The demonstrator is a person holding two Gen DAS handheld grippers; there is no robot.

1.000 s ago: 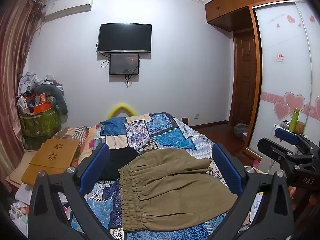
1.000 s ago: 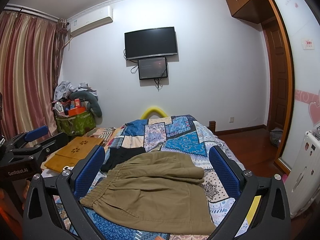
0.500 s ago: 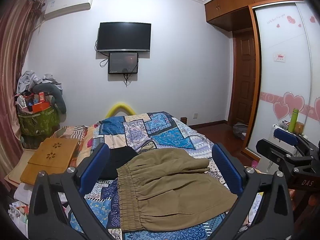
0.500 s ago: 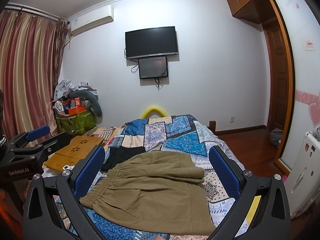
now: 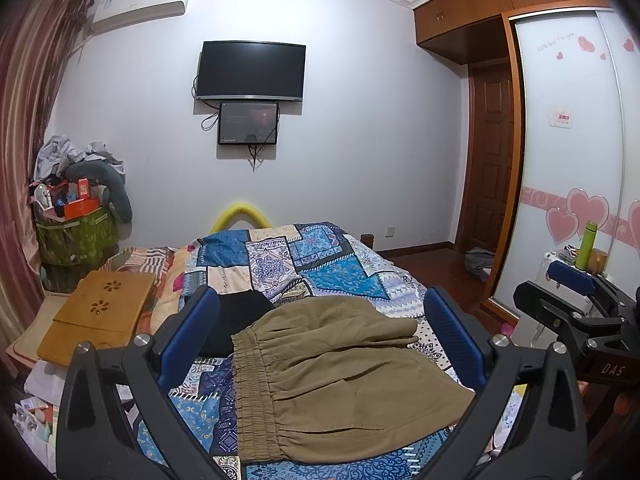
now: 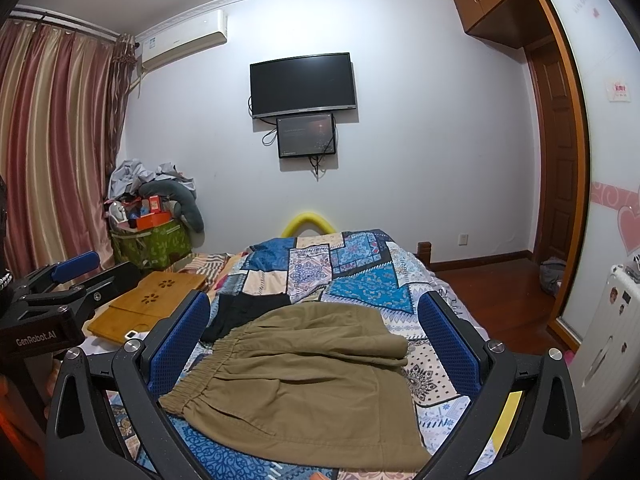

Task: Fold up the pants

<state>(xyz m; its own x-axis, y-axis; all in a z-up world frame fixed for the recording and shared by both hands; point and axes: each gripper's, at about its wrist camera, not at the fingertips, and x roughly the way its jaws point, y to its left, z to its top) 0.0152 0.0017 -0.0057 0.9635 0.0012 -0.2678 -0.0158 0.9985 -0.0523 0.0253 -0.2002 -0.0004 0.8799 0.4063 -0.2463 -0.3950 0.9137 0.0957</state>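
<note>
Olive-brown pants (image 5: 340,376) lie folded on the patchwork bedspread (image 5: 320,256), elastic waistband to the left; they also show in the right wrist view (image 6: 304,380). My left gripper (image 5: 320,340) is open and empty, held above the pants with its blue pads wide apart. My right gripper (image 6: 314,340) is open and empty too, above the same pants. The right gripper also shows at the right edge of the left wrist view (image 5: 576,300). The left gripper also shows at the left edge of the right wrist view (image 6: 60,284).
A black garment (image 5: 236,320) lies on the bed just behind the pants. A wooden lap tray (image 5: 96,312) sits left of the bed. A green bin (image 5: 76,236) piled with clutter stands by the curtain. A wardrobe (image 5: 568,160) and a white appliance (image 6: 608,344) stand right.
Both grippers have stayed open and nearly still; the left wrist view has drifted very slightly. The pants have not moved.
</note>
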